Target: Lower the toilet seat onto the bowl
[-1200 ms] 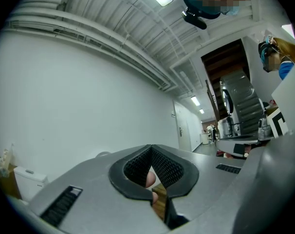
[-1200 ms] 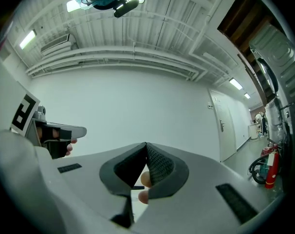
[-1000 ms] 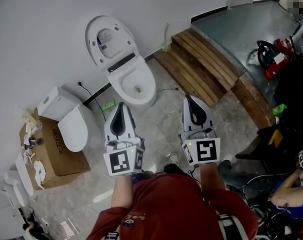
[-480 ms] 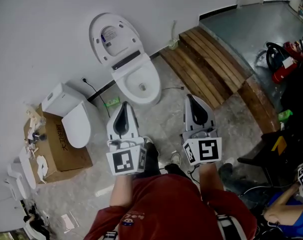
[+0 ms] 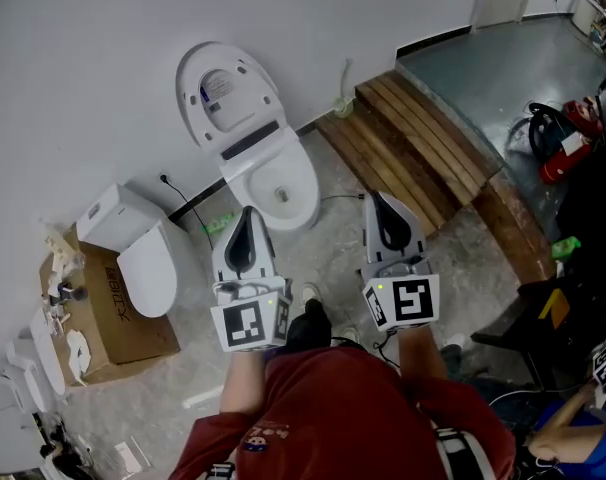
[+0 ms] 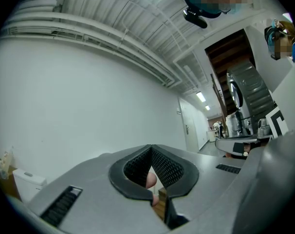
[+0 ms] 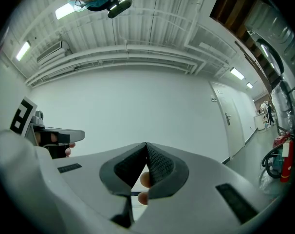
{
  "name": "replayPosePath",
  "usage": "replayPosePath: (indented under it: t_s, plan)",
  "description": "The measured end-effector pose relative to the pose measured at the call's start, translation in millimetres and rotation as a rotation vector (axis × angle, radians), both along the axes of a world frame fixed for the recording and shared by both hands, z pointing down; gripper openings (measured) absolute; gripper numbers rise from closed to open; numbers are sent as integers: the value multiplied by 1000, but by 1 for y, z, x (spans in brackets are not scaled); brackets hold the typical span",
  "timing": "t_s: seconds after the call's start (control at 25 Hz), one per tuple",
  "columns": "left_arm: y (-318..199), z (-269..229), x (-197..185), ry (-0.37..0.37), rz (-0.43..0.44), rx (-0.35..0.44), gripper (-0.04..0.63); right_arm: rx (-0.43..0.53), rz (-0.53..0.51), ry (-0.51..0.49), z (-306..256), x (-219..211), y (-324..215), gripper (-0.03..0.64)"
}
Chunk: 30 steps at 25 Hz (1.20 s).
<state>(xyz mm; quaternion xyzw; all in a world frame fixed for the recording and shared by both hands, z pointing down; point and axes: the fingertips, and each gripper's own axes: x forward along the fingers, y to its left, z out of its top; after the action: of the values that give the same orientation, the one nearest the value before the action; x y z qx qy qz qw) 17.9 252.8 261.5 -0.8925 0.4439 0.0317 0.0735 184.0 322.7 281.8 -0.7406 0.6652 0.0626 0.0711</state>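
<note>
Left gripper [image 5: 245,212] jaws are pressing together at the tips with nothing between them, same for right gripper [image 5: 375,198]. Both are pointing toward the toilet bowl [image 5: 301,183] and hovering just short of its front rim, not touching it. Toilet seat [image 5: 228,93] is standing upright against the white wall [image 5: 73,58] behind the bowl (seat and lid are hard to tell apart from above). Hands are hiding under the marker cubes. Only fingertips [image 6: 150,180] are showing through the gap behind the left jaws, likewise in the right gripper view. Both gripper views are taking in just wall and ceiling, plus a door [image 7: 229,126]. Second person [image 5: 573,418] is getting cut off at the lower right corner of the head view. Floor [image 5: 333,243] is looking like pale mottled stone. Wooden platform [image 5: 423,143] is lying right of the bowl, with a red fire extinguisher [image 5: 558,158] beyond it. Left of the bowl, a second white toilet [image 5: 143,253] is sitting against a cardboard box [image 5: 118,323]
</note>
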Motion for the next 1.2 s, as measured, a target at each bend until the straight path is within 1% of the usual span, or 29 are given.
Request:
replayPosePath:
  t_s: [0.32,0.44,0.6,0.68,1.04,1.2]
  plan:
    - [-64,4,0,27,9,-25,12,-21,-15,24,-3,-5,-72,14]
    - [-87,5,-3,24,9,-18,12,-38,-24,31,0,-10,-97,14]
    - [-119,6,-12,4,-23,-24,12,-49,-32,33,-2,-16,-130,14]
    - [-134,6,-17,7,-26,-24,12,-52,-36,39,-4,-21,-147,14]
    - [-201,11,-43,36,-51,-43,12,-85,-64,73,-5,-47,-218,14]
    - [-230,6,-52,90,-60,-61,12,-96,-75,90,-6,-60,-249,14]
